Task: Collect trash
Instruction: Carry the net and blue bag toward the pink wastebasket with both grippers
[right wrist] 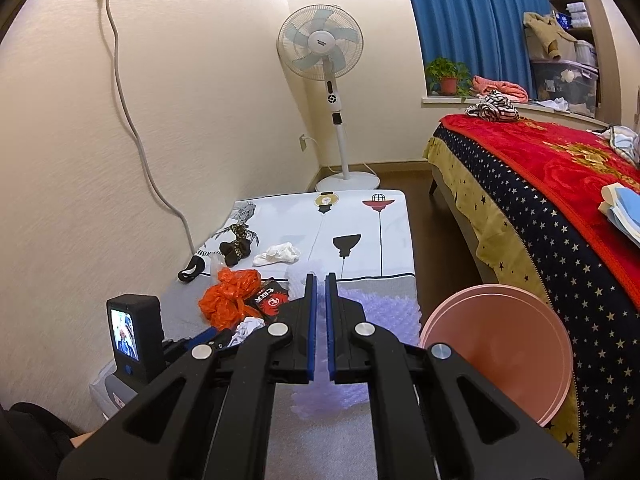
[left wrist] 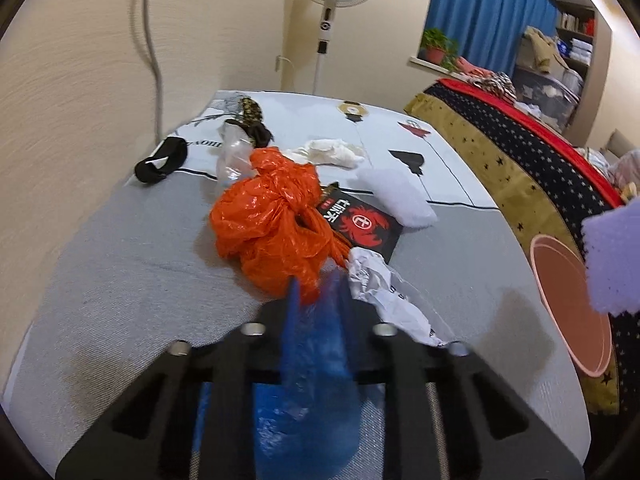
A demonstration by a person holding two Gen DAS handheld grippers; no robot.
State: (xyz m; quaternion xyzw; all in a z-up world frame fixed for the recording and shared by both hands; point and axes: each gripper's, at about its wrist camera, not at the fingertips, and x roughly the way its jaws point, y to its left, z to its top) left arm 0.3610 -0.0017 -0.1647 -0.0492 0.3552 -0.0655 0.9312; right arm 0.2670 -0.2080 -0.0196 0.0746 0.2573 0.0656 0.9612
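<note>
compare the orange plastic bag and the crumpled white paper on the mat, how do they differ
The orange plastic bag is glossy, bright and bulky; the crumpled white paper is matte, pale and flatter. The bag lies nearer the wall, the paper nearer the pink basin. Both are crumpled and lie on the grey mat.

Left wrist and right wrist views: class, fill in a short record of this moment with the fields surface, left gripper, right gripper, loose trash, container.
surface: grey mattress
left gripper: fingers closed on the edge of the orange bag; view blurred
right gripper: fingers shut on the bubble wrap
loose trash: crumpled paper, black packet
container: pink basin, between mattress and bed
</note>
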